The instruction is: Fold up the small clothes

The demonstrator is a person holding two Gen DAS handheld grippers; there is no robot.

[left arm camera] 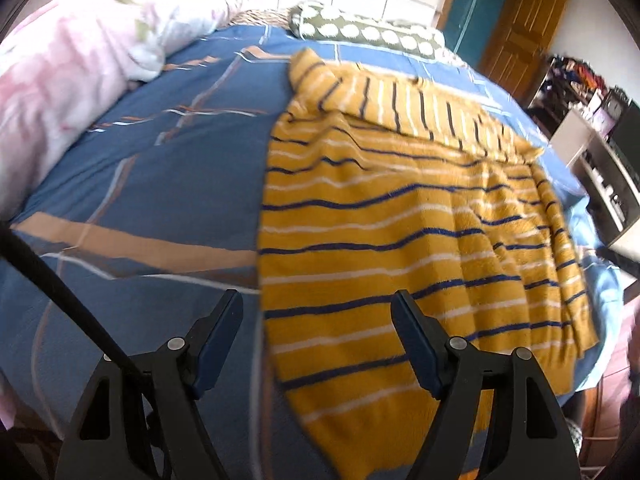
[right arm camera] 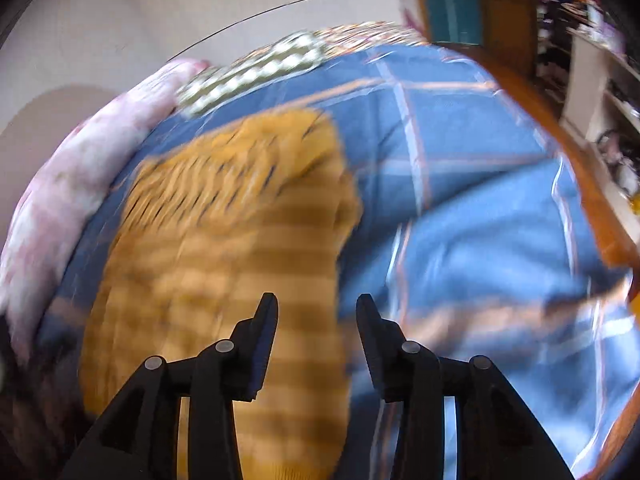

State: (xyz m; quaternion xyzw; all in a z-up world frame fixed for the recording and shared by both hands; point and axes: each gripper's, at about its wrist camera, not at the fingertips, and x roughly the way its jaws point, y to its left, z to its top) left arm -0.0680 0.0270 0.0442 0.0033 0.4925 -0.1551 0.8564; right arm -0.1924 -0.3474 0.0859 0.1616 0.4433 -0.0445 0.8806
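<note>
Both my grippers — left (left arm camera: 316, 336), right (right arm camera: 316, 336) — fingers spread, holding nothing over the striped sweater (left arm camera: 400, 216); risk: pinching bedsheet (left arm camera: 140, 184) too.

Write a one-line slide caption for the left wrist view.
Open left gripper hovers over the striped yellow sweater spread on a blue bedsheet.

Left wrist camera looks out between own fingers, low over bed (left arm camera: 132, 184), facing striped sweater's (left arm camera: 400, 220) left edge, pink quilt (left arm camera: 60, 92) beyond-left. Right wrist camera, blurred, sits low over bed too, facing sweater's right edge. Both views share sweater, spotted pillow (left arm camera: 372, 32) behind it, wooden door (left arm camera: 520, 24).
</note>
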